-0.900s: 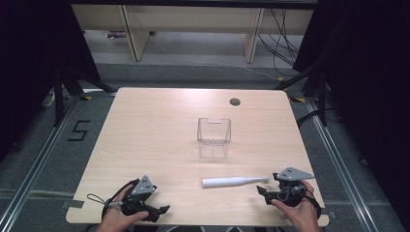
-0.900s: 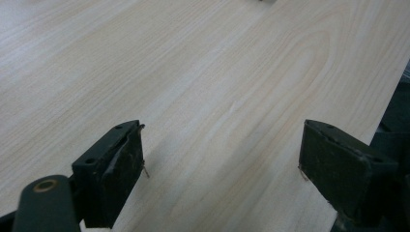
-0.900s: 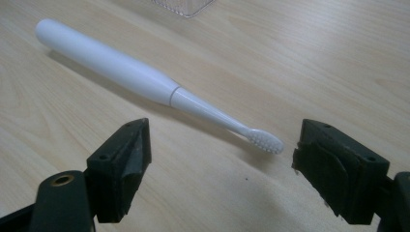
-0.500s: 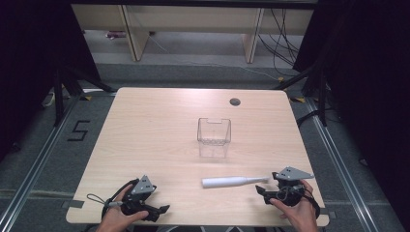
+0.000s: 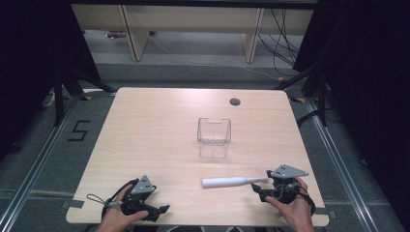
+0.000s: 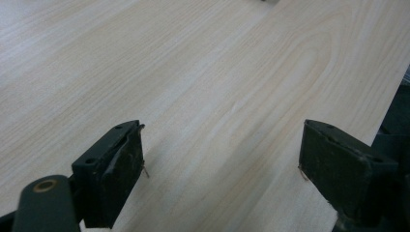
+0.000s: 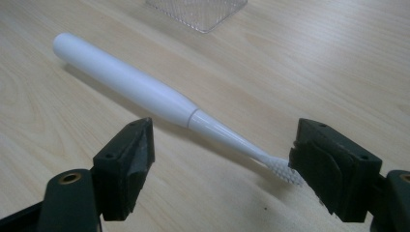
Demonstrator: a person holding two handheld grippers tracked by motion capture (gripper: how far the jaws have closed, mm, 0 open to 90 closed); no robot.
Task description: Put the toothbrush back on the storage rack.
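A white toothbrush [image 5: 232,181] is lying flat on the table [image 5: 159,130], near the front edge on the right side, with its handle end pointing left and its bristle head pointing right. In the right gripper view the toothbrush [image 7: 145,92] is seen running diagonally from upper left to lower right, and its bristles are lying just beside the inner face of the right-hand finger; whether they are touching it cannot be told.

The right gripper [image 5: 265,186] is being held low at the front right corner by the right hand [image 5: 292,210], and its fingers are being kept wide apart with nothing gripped between them. The left gripper [image 5: 162,210] is being held by the left hand [image 5: 116,217] at the front left corner, well apart from the toothbrush. In the left gripper view its fingers [image 6: 116,169] are likewise being held wide open over bare wood.

A clear box [image 5: 213,137] is standing upright near the middle of the table, behind the toothbrush and apart from it; its ribbed base [image 7: 196,12] is showing at the top of the right gripper view. A dark round hole [image 5: 235,102] is sitting near the far edge of the table. Nothing is standing between the right gripper and the toothbrush.

A "5" [image 5: 77,130] is marked on the floor left of the table. Shelves [image 5: 193,24] and cables [image 5: 285,43] are seen beyond the far edge.
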